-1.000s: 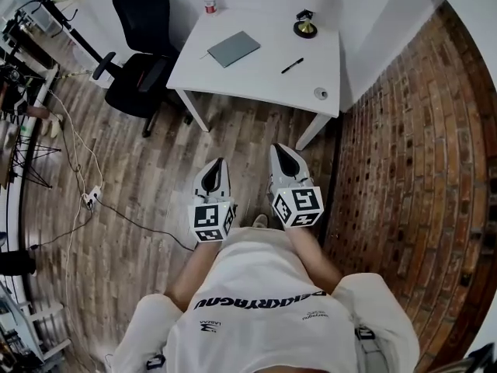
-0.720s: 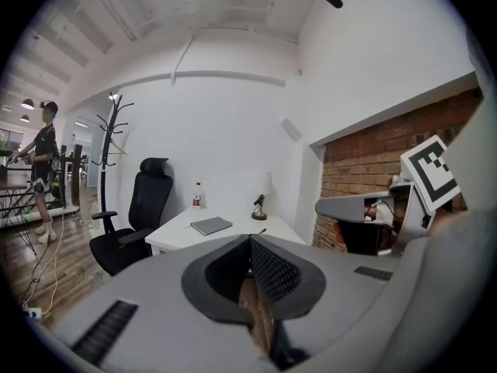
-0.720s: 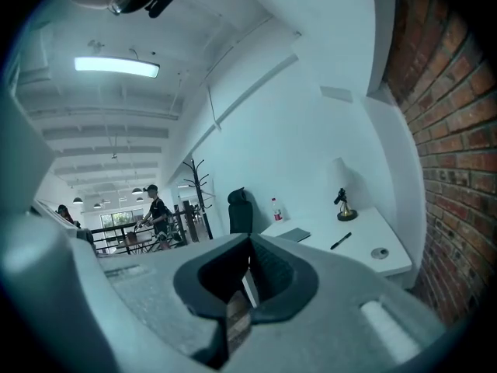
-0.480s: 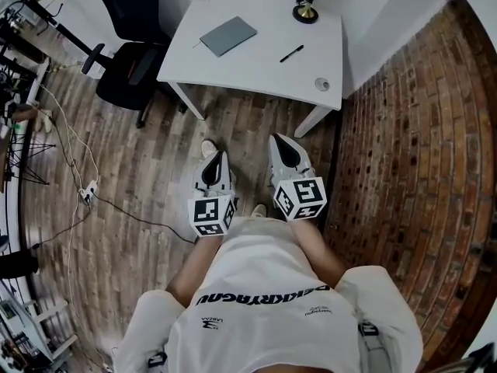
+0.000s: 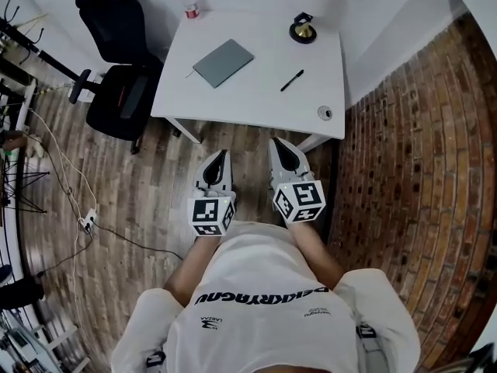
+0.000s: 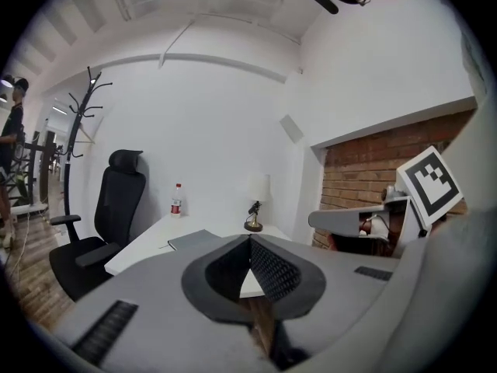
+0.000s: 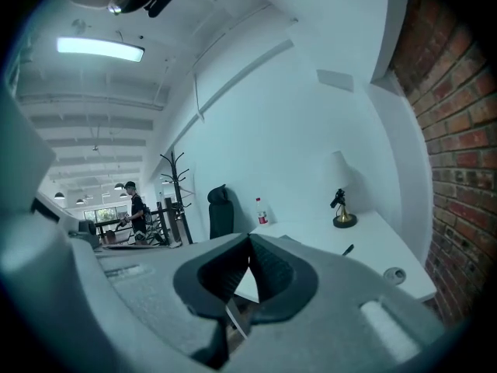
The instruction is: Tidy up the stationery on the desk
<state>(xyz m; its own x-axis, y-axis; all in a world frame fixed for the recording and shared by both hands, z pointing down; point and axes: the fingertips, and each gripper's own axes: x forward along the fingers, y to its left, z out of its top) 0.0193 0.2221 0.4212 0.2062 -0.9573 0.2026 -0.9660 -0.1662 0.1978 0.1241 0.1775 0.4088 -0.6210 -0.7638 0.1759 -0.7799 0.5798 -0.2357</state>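
On the white desk lie a grey notebook and a black pen. A small black-and-gold desk lamp stands at the desk's far edge. My left gripper and right gripper are held side by side over the wooden floor, short of the desk's near edge. Both are shut with nothing between the jaws. The left gripper view shows the shut left gripper and, beyond it, the notebook. From the right gripper I see the pen.
A water bottle stands at the desk's far left corner, and a round grommet sits near the front right corner. A black office chair is left of the desk. Cables trail over the floor at left. A brick wall runs along the right.
The view has shifted and the desk's near edge now lies slightly closer to the grippers. Both grippers stay shut in front of the body.
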